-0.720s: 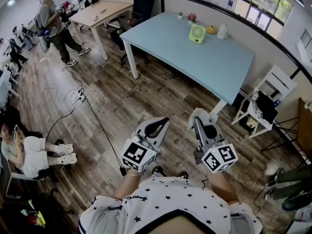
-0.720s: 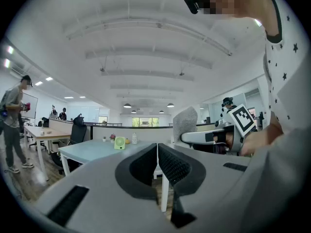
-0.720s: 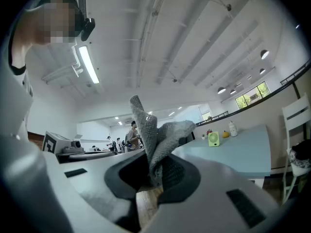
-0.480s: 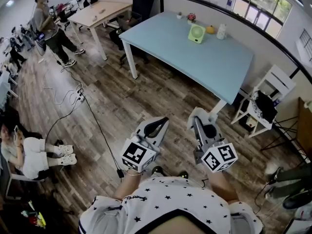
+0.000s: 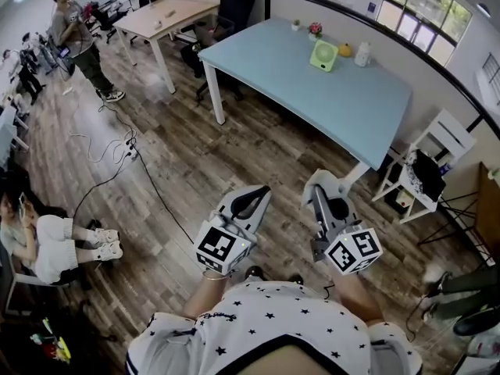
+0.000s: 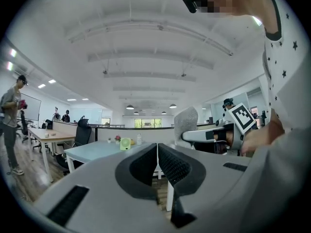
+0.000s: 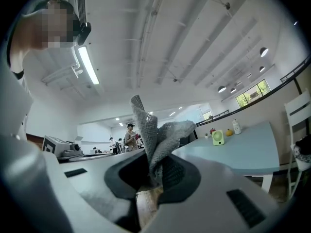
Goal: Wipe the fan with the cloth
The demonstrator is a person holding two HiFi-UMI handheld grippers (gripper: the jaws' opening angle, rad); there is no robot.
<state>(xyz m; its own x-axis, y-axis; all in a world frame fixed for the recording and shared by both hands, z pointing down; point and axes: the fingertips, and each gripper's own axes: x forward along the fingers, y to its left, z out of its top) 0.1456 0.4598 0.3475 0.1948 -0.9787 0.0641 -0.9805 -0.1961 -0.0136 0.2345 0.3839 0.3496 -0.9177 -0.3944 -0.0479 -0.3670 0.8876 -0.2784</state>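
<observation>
Presently, both claws are held side by side low in the head view, above a wooden floor (image 5: 195, 155) and well apart from the light blue surface (image 5: 312, 100). The left claw (image 5: 251, 195) is seen with its jaws brought together, tips touching, and nothing is caught between them in the left gripper view (image 6: 157, 149). The right claw (image 5: 318, 187) is clamped on the cloth (image 7: 156, 132), a grey mesh-textured piece that is bunched between the jaws and sticks up past their tips in the right gripper view; in the head view the cloth (image 5: 323, 180) shows as a pale lump at the tip of that claw.

The fan (image 5: 323, 55), small and pale green, is stood upright near the far edge of the surface, at about 1 o'clock from the claws, and is not touched by either. It is also seen small in the left gripper view (image 6: 125, 143) and in the right gripper view (image 7: 218, 137). Just beside it, at its 3 o'clock, an orange object (image 5: 344, 50) and a pale bottle (image 5: 362, 53) are set; a small flower pot (image 5: 315, 30) is placed at its 11 o'clock.
</observation>
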